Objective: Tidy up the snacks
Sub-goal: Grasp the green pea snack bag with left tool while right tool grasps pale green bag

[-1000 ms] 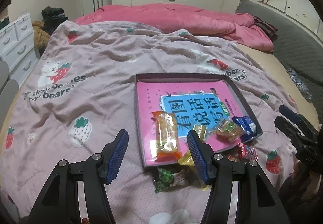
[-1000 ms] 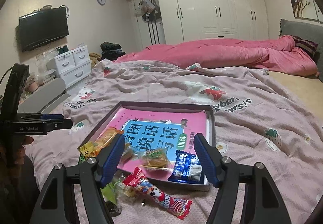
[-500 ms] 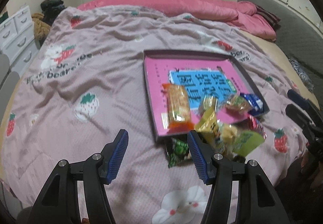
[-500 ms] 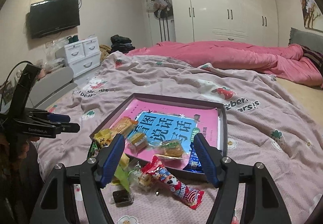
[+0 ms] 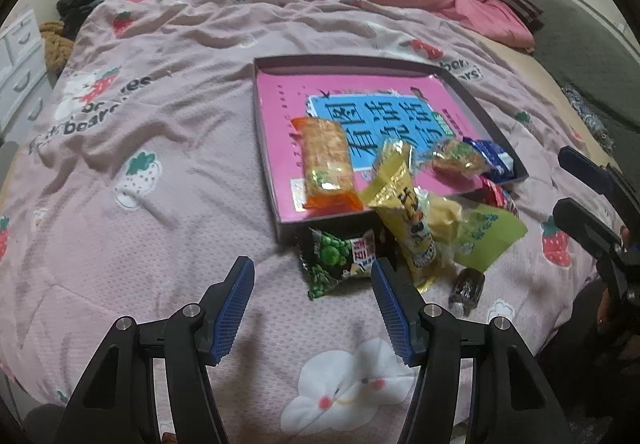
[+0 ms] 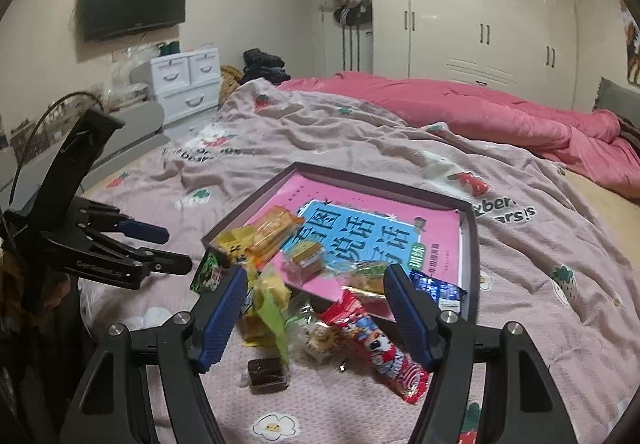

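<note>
Both pairs of jaws stood spread with nothing between their blue ribbed pads: the left gripper [image 5: 312,308] hung over the mauve strawberry-print bedspread [image 5: 132,148], and the right gripper [image 6: 316,308] hung over the loose heap of snacks. The shallow dark-rimmed cardboard box lid [image 5: 276,172], lined with a pink and blue printed sheet, lay on the bedspread, and only some snacks were inside it: an orange-wrapped biscuit bar [image 5: 326,164] at its near left, a small clear-wrapped cake [image 5: 456,158] and a blue foil packet [image 5: 490,158] towards its near right corner. Outside the rim, in the left wrist view, a green pea-snack packet [image 5: 340,260] lay at about one o'clock from the left gripper, close ahead of its right pad; beyond it, at two o'clock, leaned a yellow foil stick packet [image 5: 404,212] and a lime-green sachet [image 5: 486,234], with a small dark wrapped sweet [image 5: 466,284] nearer. In the right wrist view a red cartoon-printed stick packet [image 6: 378,344] lay at twelve to one o'clock between that gripper's pads but untouched. The step in hand looked like the approach before a pick, with sorting only partly done. The next move probably called for the left gripper to shift a little to its right and lower until the pea packet sat between the pads, then close gently, since thin crinkly wrappers may slip or drag on the soft cloth.
</note>
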A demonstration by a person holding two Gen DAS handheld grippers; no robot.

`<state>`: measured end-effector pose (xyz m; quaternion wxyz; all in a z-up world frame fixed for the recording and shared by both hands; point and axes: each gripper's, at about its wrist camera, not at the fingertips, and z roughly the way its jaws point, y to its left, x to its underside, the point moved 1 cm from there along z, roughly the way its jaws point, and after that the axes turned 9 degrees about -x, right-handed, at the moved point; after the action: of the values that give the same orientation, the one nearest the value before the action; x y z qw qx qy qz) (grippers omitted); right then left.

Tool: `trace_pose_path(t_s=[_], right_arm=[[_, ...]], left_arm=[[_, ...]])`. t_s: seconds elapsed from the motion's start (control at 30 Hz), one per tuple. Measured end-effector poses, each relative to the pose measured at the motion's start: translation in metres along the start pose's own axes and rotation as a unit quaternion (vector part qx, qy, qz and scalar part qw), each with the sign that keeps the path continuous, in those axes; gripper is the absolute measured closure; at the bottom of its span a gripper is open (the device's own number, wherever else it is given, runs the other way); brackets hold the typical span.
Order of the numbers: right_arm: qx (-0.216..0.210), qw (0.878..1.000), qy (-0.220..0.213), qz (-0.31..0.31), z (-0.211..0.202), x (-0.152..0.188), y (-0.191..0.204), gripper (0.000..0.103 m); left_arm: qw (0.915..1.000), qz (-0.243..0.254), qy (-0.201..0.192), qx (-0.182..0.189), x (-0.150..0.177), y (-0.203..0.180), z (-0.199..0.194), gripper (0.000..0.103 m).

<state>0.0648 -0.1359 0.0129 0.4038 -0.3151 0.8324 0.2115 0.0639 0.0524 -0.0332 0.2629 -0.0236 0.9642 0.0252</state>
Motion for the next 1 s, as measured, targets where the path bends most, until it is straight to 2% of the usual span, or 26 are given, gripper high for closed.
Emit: trace_pose_path(t_s=[0.5,0.77,1.0], right_arm=[[-0.016,0.997,0.048,-0.052,0.039,0.012,0.019,0.035],[-0.015,0.995,0.07,-0.075,0.064,0.012,0.019,0.05],[-0.022,0.992,0.084,-0.095,0.079,0.013,0.021,0.058]], left_arm=[[0.9996,0.01,0.025,0.011,0.003,-0.012,0.034,0.04],[0.9991,0.006,0.036,0.021,0.002,-0.012,0.045,0.036],[0.9988,0.002,0.039,0.03,-0.001,-0.012,0.051,0.034]])
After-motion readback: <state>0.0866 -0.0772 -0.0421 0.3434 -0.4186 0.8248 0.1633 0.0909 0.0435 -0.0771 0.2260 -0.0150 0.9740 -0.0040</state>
